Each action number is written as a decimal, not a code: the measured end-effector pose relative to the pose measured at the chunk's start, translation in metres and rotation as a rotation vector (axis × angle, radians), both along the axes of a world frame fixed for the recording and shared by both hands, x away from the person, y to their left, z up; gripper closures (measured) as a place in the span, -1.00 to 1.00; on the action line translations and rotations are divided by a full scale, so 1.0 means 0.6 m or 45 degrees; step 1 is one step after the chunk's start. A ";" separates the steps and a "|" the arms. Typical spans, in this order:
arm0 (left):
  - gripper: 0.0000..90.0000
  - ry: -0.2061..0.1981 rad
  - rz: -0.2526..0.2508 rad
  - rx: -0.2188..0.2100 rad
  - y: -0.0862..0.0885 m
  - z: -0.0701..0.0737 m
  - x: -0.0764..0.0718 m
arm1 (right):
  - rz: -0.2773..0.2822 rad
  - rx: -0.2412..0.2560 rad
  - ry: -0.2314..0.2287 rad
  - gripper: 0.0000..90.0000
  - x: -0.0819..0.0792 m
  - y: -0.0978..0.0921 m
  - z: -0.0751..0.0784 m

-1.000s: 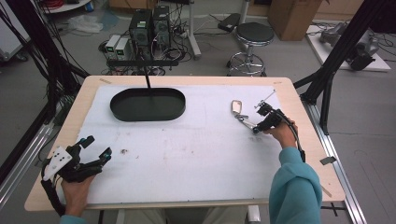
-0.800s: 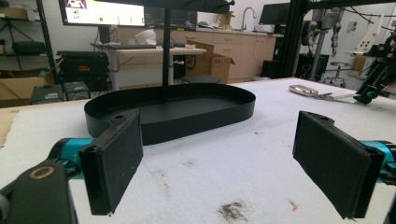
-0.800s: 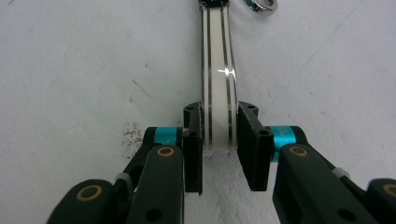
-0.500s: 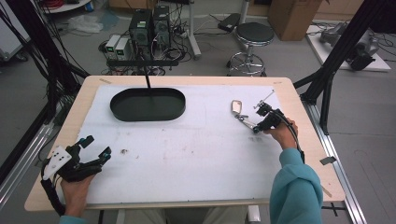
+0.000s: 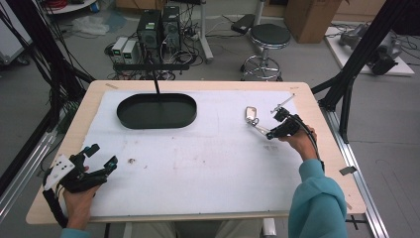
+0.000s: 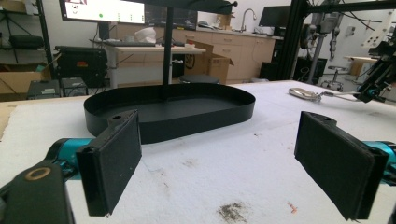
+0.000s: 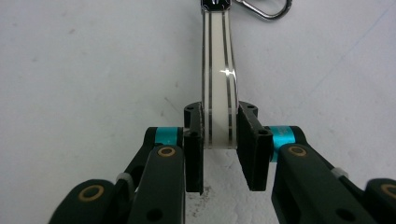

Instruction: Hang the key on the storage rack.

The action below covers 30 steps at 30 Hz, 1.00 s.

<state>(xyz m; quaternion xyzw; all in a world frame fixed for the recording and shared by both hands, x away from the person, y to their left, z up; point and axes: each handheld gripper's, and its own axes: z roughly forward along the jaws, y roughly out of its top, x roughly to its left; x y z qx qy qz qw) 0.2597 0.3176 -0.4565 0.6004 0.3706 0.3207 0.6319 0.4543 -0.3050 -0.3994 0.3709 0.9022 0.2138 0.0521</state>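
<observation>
Over on the right half of the table (image 5: 198, 198), the right gripper (image 7: 219, 140) is clenched on the near end of a cream strap with grey stripes (image 7: 218, 93); the strap runs away from the jaws to a metal clip (image 5: 252, 115) lying on the white mat. Near the left edge, the left gripper (image 5: 96, 158) rests with jaws spread wide, holding nothing, well apart from the strap, facing the black oval tray (image 6: 187, 116) beyond it.

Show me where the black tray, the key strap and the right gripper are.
black tray (image 5: 130, 118): high view, left rim.
key strap (image 7: 217, 84): right gripper view, middle of the white band.
right gripper (image 7: 219, 149): right gripper view, between its fingertips.
</observation>
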 end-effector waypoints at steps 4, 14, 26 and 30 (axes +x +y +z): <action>-0.69 0.008 0.008 0.007 0.001 0.001 0.002 | 0.020 0.040 -0.027 0.66 -0.006 -0.002 0.009; -0.69 0.011 -0.043 -0.011 0.010 0.030 0.018 | 0.091 0.181 -0.112 0.66 -0.021 0.008 0.030; -0.74 0.018 -0.141 -0.015 0.003 0.075 0.032 | 0.241 0.340 -0.175 0.66 -0.038 0.034 0.052; -0.74 0.011 -0.202 0.033 -0.012 0.103 0.046 | 0.312 0.390 -0.197 0.66 -0.046 0.051 0.062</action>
